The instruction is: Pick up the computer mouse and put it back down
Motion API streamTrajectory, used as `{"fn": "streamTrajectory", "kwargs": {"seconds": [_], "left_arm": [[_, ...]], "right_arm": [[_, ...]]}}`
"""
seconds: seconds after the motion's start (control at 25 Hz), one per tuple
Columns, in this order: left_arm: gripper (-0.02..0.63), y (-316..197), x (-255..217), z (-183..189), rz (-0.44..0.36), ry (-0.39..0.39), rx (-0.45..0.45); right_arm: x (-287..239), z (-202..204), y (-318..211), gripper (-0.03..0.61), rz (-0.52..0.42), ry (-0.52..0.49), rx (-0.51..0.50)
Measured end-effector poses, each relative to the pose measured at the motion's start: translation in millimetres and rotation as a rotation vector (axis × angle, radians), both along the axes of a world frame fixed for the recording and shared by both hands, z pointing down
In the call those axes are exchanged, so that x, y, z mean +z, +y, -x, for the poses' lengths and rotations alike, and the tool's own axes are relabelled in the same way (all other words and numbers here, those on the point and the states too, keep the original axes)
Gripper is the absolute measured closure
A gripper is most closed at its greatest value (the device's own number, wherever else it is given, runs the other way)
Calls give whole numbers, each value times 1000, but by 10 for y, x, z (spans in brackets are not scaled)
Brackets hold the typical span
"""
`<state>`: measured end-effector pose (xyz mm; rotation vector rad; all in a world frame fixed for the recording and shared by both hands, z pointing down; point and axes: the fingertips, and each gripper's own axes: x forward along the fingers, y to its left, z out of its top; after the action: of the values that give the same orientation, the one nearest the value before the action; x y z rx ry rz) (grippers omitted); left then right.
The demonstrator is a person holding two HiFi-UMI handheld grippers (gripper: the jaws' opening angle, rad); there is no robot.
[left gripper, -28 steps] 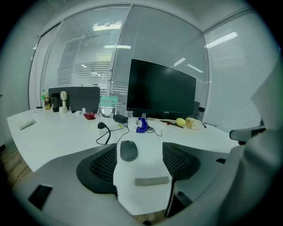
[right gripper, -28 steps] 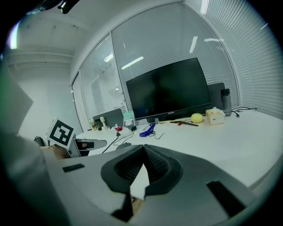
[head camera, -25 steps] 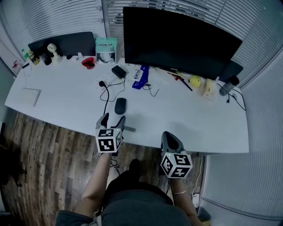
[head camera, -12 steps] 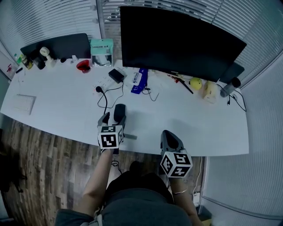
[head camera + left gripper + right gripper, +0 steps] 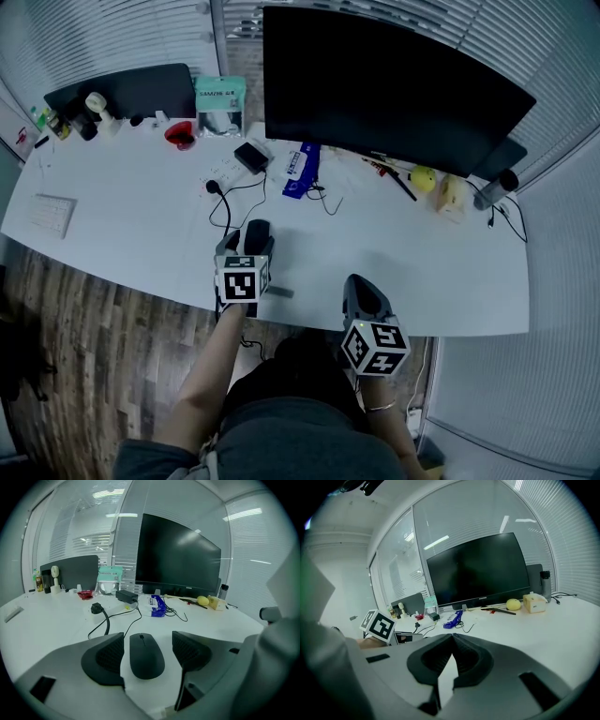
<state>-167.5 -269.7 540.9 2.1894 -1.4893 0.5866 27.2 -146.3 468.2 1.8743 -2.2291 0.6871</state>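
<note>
A black computer mouse lies flat on the white desk. In the head view the mouse shows just beyond my left gripper. My left gripper is open, one jaw on each side of the mouse, with a gap showing on both sides. My right gripper hangs over the desk's near edge, to the right of the mouse. Its jaws meet at the tips with nothing between them, so my right gripper is shut.
A large dark monitor stands at the back. Between it and the mouse lie a black cable with a plug, a power adapter and a blue packet. A yellow ball and a flask sit at right.
My left gripper has moved forward over the desk, and its open jaws now straddle the mouse. The right gripper has stayed where it was.
</note>
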Motion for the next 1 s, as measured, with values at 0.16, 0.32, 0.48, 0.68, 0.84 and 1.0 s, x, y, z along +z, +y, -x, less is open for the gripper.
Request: {"fn": "streamTrajectory", "kwargs": {"seconds": [0.16,0.32,0.48,0.68,0.84,1.0], "left_arm": [[304,-64,96,-23,18,-29,5],[304,-119,201,-47,47,-54,4],[304,-184,308,-67,71,-76,-1],[304,-221,422,-62,102,-98,-12],[304,-243,509,-57,131,-93,-23],[304,-257,569,-68,154,-97,-25]], "right_arm": [[-6,-36,-70,574,-5,-5,0],[-30,-100,-174,574,-11,-6,-2],[-8,-164,-262,574,-3,-12,-2],[30,-204,-348,574,7,-17,-10],[60,-213,-404,574,15,-18,-18],[72,-221,-443,574,23,-16,-25]]}}
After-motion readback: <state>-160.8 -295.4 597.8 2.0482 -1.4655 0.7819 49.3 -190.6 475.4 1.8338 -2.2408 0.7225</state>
